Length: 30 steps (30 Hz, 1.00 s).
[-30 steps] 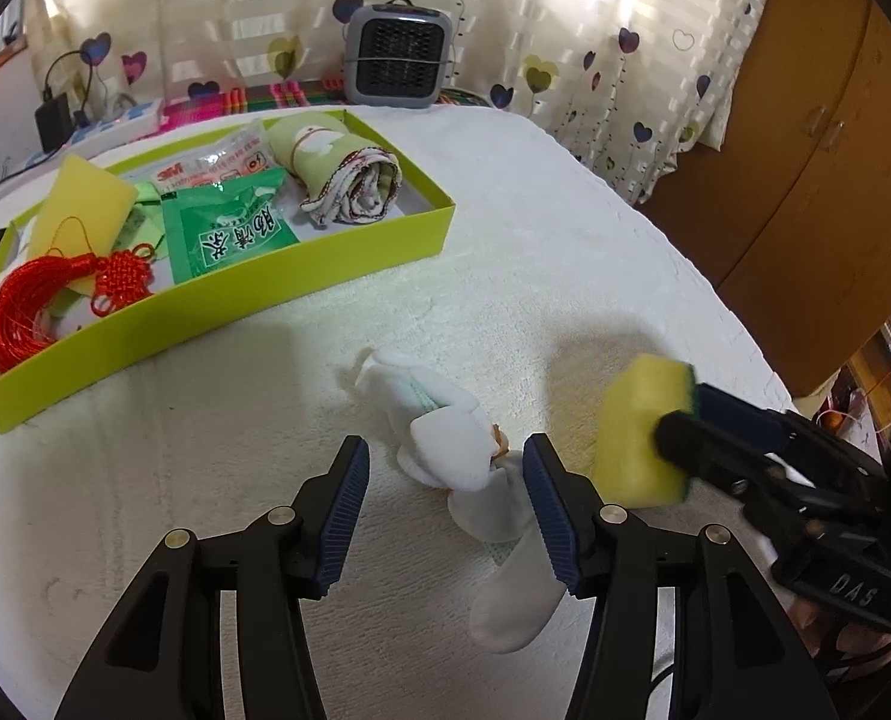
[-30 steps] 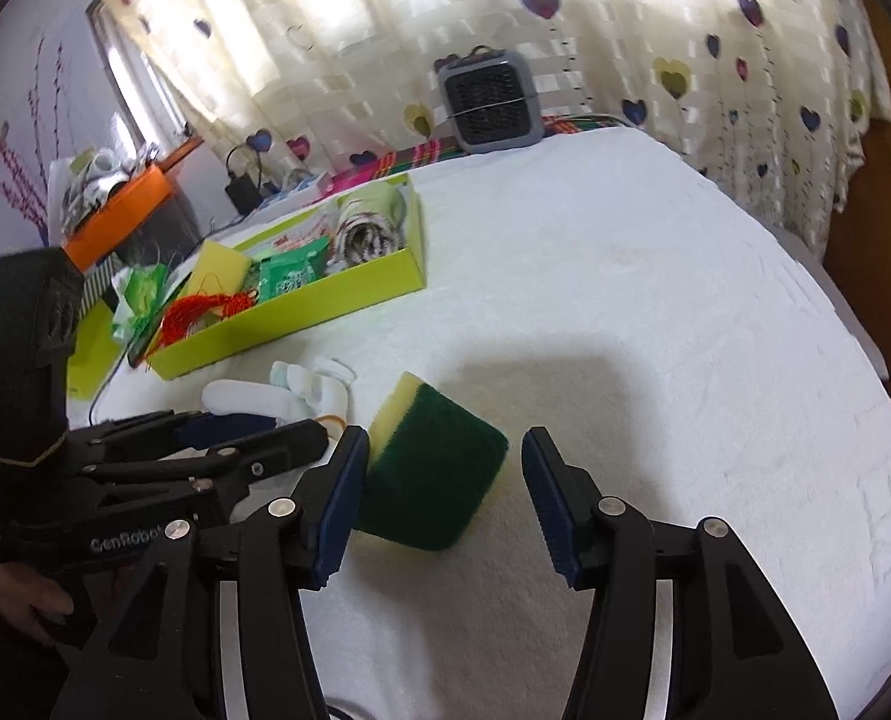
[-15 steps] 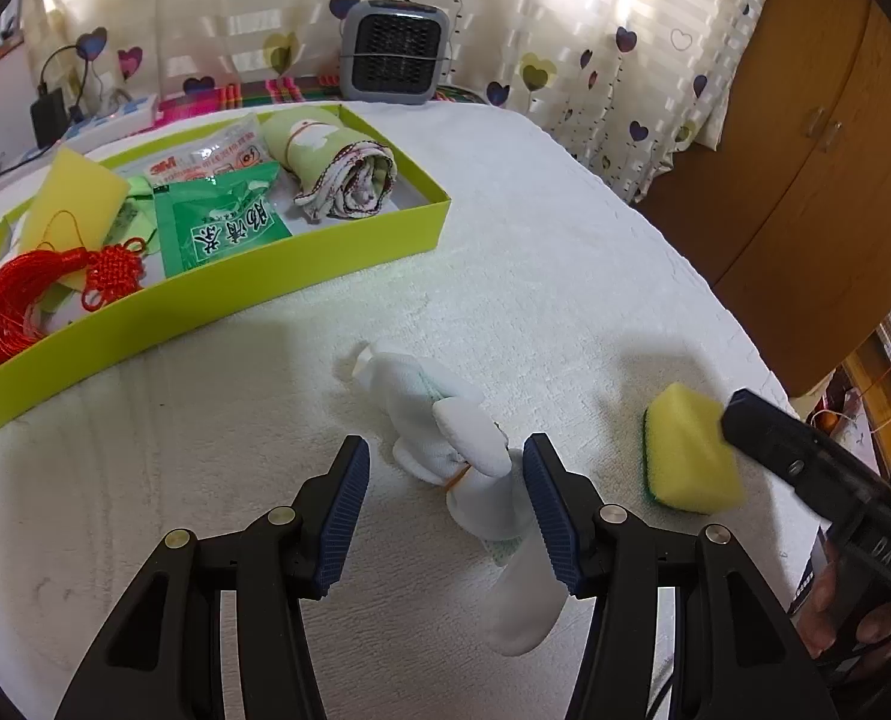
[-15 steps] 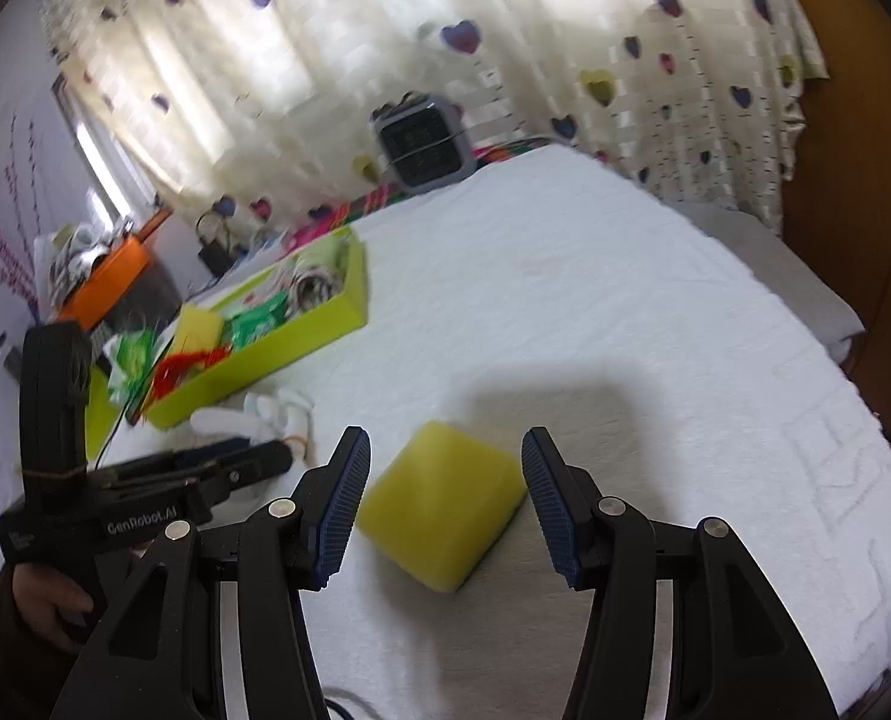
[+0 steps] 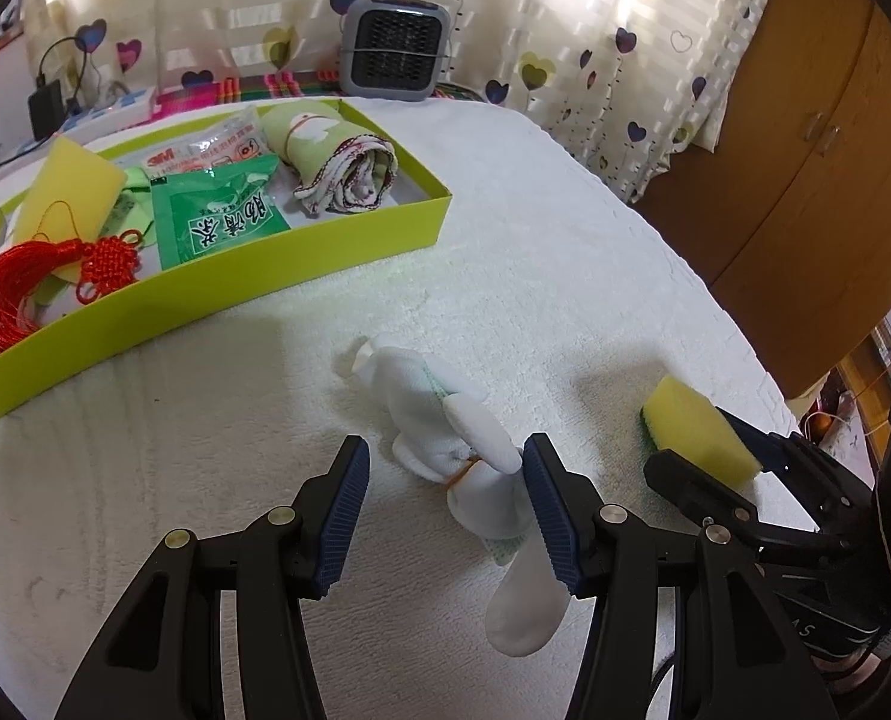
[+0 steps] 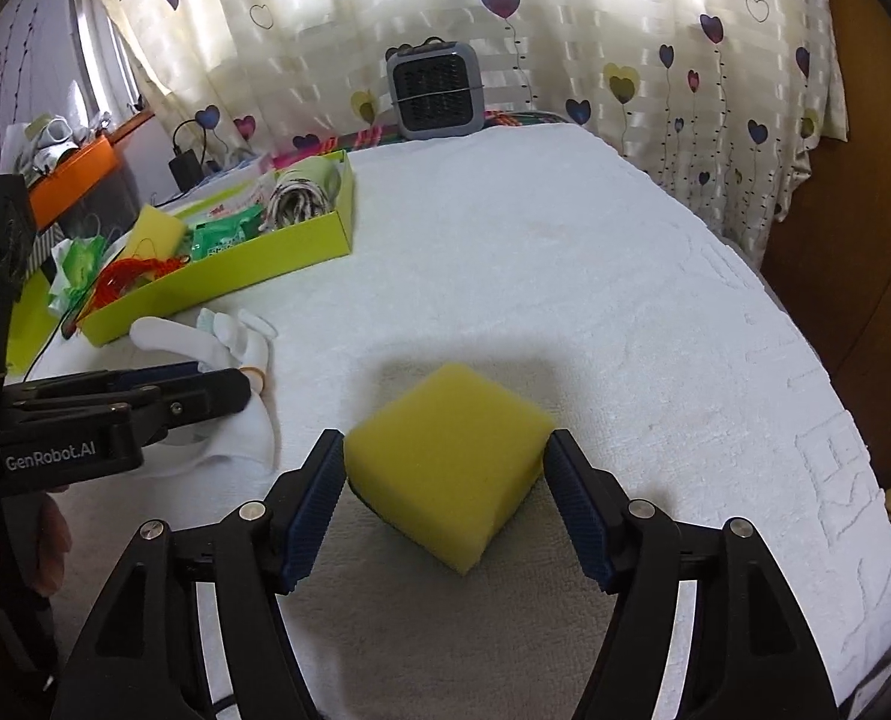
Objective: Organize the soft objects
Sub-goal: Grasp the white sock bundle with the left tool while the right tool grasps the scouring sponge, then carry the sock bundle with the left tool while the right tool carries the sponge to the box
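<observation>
A yellow sponge with a green underside lies on the white towel-covered table, between the open fingers of my right gripper; the pads are at its two sides. It also shows in the left wrist view. A white bundle of socks tied with a rubber band lies between the open fingers of my left gripper, nearer the right pad. A lime-green tray at the back left holds a rolled cloth, green packets and a red tassel.
A small grey fan heater stands at the table's far edge by the heart-print curtain. A wooden cabinet stands to the right. The table's rounded edge runs close on the right. Chargers and clutter lie at the far left.
The right gripper let the sponge drop flat, yellow side up, pulled back, then came forward again so its open fingers flank the sponge. The left gripper stayed around the socks.
</observation>
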Available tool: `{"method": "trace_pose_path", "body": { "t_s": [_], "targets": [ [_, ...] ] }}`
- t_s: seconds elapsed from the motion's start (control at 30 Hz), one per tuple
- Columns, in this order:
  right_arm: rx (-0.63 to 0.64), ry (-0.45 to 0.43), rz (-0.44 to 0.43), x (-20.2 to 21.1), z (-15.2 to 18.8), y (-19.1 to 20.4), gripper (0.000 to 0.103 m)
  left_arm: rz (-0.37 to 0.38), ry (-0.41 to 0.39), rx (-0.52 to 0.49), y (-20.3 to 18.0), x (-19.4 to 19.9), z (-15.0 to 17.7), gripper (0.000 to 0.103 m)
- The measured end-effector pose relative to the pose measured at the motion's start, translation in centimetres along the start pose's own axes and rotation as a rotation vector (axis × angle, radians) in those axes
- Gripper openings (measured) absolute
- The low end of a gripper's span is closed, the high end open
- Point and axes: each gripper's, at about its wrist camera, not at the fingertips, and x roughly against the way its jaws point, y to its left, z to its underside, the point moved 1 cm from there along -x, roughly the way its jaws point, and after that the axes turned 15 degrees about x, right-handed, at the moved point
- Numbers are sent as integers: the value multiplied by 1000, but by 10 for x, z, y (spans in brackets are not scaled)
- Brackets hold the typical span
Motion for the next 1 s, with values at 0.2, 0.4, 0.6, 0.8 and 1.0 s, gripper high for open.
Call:
{"method": "trace_pose_path", "body": {
  "t_s": [0.2, 0.4, 0.6, 0.8, 1.0],
  "targets": [
    [-8, -3, -6, 1, 1, 0, 68, 3, 0, 5, -1, 1, 1, 53],
    [3, -33, 3, 6, -1, 3, 58, 3, -3, 5, -2, 1, 1, 53],
    [-9, -57, -8, 10, -1, 1, 52, 11, -9, 5, -1, 2, 1, 49],
    [-45, -76, -46, 12, -5, -4, 52, 23, -25, -27, -6, 5, 3, 33],
    [-47, -74, -51, 12, -6, -2, 52, 28, -46, -15, -1, 11, 1, 22]
  ]
}}
